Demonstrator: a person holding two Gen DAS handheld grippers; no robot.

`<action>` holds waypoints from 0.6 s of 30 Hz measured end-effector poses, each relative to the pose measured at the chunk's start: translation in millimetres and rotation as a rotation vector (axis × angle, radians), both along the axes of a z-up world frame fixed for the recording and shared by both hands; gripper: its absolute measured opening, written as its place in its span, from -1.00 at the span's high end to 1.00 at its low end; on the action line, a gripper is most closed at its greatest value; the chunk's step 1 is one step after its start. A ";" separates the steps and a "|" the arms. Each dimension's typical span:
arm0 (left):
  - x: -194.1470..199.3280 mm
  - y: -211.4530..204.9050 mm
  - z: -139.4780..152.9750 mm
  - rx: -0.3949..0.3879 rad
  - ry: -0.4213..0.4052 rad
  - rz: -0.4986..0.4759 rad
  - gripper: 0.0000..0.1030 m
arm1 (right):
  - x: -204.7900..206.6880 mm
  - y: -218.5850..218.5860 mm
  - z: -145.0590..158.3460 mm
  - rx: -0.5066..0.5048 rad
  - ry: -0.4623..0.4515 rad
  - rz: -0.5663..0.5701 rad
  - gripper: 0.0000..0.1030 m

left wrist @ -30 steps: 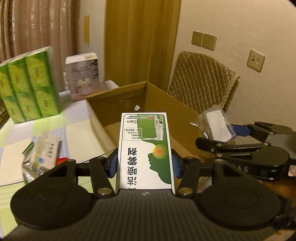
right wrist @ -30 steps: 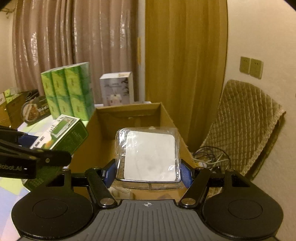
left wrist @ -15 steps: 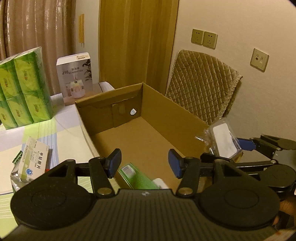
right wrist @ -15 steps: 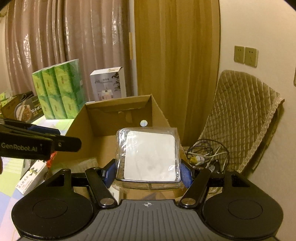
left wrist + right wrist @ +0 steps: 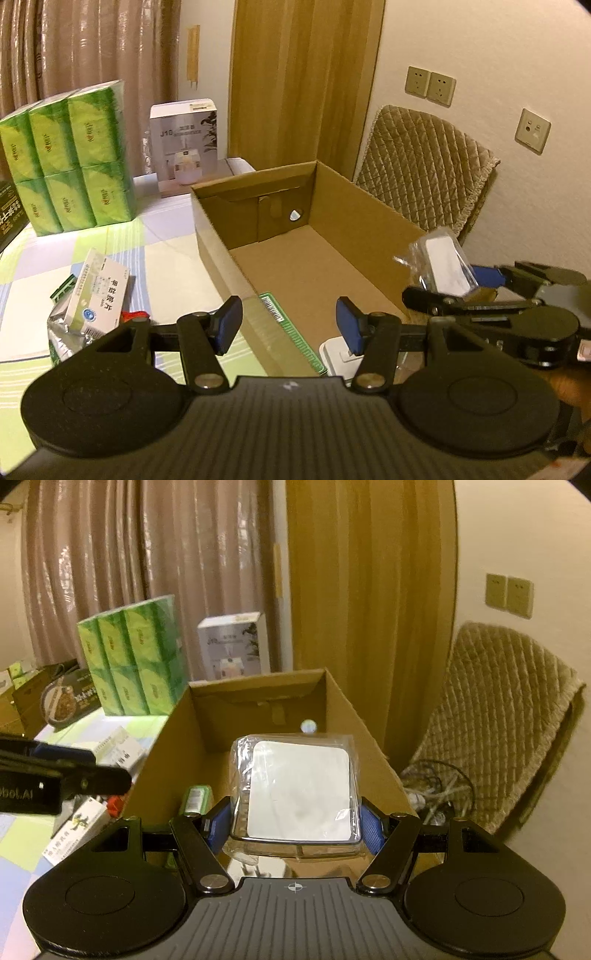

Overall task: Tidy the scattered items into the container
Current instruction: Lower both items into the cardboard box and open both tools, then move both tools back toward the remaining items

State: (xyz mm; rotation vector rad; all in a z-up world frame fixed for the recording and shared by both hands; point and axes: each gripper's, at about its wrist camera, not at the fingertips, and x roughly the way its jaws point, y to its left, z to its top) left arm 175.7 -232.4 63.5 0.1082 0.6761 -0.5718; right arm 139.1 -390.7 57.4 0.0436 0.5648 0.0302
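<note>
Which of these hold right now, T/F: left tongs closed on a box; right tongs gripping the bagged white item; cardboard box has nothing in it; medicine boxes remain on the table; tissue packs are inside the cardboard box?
1. The left tongs grip a box. False: they are open and hold nothing.
2. The right tongs are shut on the bagged white item. True.
3. The cardboard box holds nothing. False: a green box lies inside.
4. A medicine box lies on the table. True.
5. The green tissue packs are in the cardboard box. False: they stand on the table beside it.
</note>
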 end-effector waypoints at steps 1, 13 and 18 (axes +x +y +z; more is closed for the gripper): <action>-0.4 2.0 0.0 0.000 0.000 0.004 0.01 | 1.3 1.4 0.7 -0.011 -0.009 0.004 -0.32; -17.4 49.8 -14.1 0.007 0.026 0.082 -0.01 | -29.7 13.6 0.3 0.025 -0.021 0.013 -0.58; -31.8 77.1 -23.1 0.032 0.035 0.126 -0.06 | -47.3 29.1 1.3 0.043 -0.023 0.030 -0.60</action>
